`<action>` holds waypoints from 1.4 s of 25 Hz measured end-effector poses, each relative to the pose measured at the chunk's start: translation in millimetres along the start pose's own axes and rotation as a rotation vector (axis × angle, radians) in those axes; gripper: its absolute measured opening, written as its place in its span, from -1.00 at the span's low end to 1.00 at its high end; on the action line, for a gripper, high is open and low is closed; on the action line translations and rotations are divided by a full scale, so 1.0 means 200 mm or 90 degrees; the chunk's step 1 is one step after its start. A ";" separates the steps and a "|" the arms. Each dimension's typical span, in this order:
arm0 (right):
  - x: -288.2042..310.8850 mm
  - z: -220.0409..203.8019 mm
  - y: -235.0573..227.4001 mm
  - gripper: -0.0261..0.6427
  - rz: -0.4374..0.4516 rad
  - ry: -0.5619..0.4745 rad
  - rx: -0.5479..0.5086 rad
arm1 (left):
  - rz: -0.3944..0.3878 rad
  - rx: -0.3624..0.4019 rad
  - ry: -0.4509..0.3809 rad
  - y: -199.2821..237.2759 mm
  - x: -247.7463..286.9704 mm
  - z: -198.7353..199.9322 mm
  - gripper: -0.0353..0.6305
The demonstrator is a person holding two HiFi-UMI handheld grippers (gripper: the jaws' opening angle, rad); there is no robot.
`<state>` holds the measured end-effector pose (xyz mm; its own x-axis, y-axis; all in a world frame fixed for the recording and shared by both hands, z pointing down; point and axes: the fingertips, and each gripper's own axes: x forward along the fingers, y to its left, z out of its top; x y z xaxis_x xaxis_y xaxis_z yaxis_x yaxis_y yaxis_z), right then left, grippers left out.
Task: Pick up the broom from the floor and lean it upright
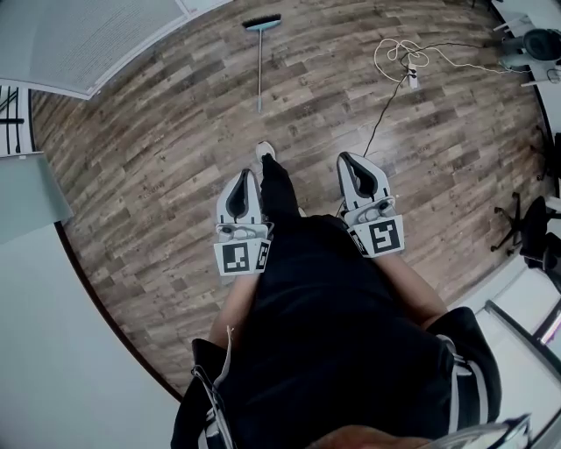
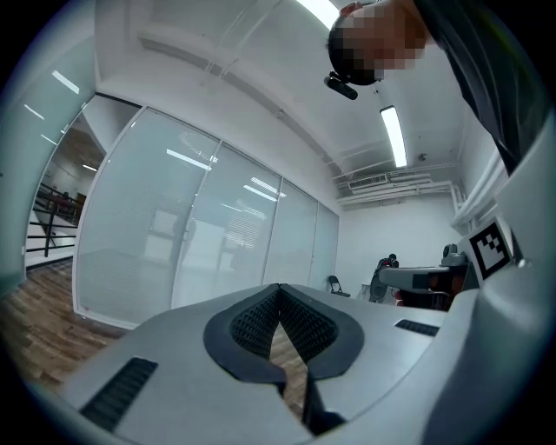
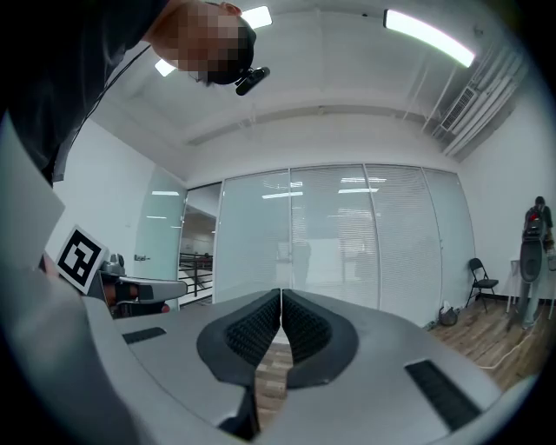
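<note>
Plainly, both pairs of jaws are pressed together on nothing: the left gripper [image 2: 279, 288] and the right gripper [image 3: 281, 292] each show ribbed faces meeting at the tips, held level in front of the person's waist. The broom [image 1: 259, 66] lies flat on the wooden floor [image 1: 149, 158], well ahead near its far edge, bristle head pointing away, with a white cable [image 1: 399, 53] off to its right. This looks like the approach step. Next, the person likely needs to get closer, spread 1 pair of jaws and lower them over the handle.

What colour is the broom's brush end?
Teal, with dark bristles; the broom head shows best in the head view.
</note>
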<state>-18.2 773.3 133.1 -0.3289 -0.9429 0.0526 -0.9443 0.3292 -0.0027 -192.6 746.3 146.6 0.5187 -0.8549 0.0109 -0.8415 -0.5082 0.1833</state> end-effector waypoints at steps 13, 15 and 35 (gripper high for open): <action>1.04 0.05 -0.28 -0.87 -0.011 0.033 0.025 | -0.007 -0.008 0.005 0.61 0.80 0.19 -0.84; 1.18 0.07 -0.32 -0.87 -0.017 0.036 0.015 | -0.010 -0.015 0.008 0.69 0.91 0.19 -0.84; 1.69 0.05 -0.49 -0.87 -0.030 0.080 0.019 | -0.013 -0.060 0.049 1.04 1.37 0.13 -0.84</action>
<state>-37.2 422.0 142.0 -0.2809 -0.9430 0.1785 -0.9594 0.2808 -0.0262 -228.7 404.2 162.5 0.5490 -0.8319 0.0812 -0.8145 -0.5107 0.2751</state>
